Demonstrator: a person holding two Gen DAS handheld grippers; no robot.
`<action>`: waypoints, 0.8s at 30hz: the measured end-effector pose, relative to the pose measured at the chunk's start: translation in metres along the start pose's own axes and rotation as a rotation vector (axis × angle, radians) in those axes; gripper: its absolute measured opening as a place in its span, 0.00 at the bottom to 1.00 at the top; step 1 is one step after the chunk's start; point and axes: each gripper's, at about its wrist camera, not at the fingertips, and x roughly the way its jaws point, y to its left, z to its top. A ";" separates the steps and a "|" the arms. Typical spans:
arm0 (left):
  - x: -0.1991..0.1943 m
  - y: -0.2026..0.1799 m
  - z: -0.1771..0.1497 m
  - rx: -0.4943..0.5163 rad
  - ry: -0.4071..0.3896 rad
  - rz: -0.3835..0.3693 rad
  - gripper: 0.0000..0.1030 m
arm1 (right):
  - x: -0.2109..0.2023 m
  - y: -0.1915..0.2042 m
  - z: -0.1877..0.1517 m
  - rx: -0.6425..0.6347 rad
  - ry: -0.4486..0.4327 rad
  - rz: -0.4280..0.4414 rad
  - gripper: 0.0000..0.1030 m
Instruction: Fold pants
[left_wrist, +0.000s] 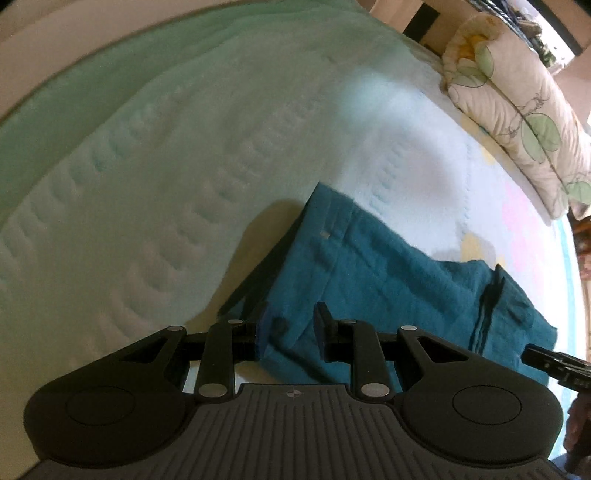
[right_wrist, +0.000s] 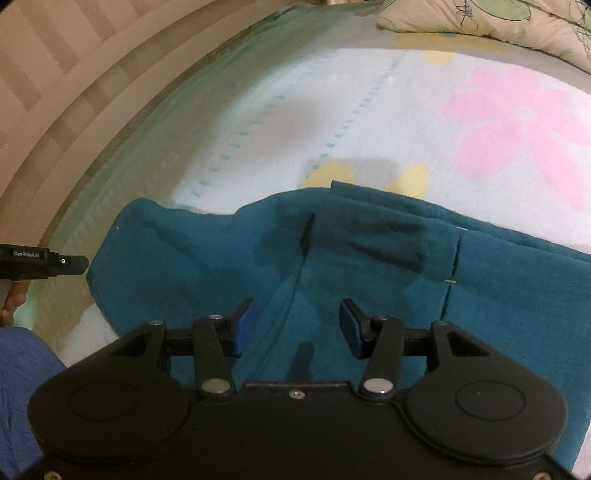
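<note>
Teal pants (left_wrist: 369, 266) lie on a pale quilted bed cover (left_wrist: 166, 166), folded into a wide band; they also show in the right wrist view (right_wrist: 369, 258). My left gripper (left_wrist: 290, 334) is open and hovers just over the near left corner of the pants, with cloth between its blue-padded fingers but not pinched. My right gripper (right_wrist: 297, 325) is open and hovers over the middle of the pants near a seam. The right gripper's tip shows at the right edge of the left wrist view (left_wrist: 554, 363); the left gripper's tip shows at the left of the right wrist view (right_wrist: 48, 264).
A flowered pillow (left_wrist: 517, 110) lies along the far right of the bed. The bed cover (right_wrist: 406, 110) has pink and yellow flower prints. A beige striped wall or headboard (right_wrist: 55, 92) borders the bed on the left. The person's blue-clad leg (right_wrist: 22, 369) is at lower left.
</note>
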 end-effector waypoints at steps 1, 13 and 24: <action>0.002 0.003 -0.002 -0.005 0.002 0.004 0.32 | 0.001 0.001 0.000 -0.003 0.004 0.000 0.55; 0.016 0.018 -0.014 -0.033 0.031 -0.008 0.52 | 0.014 0.009 0.001 -0.020 0.038 -0.006 0.55; 0.049 0.002 -0.010 -0.050 0.053 -0.021 0.75 | 0.022 0.010 0.002 -0.022 0.048 0.010 0.55</action>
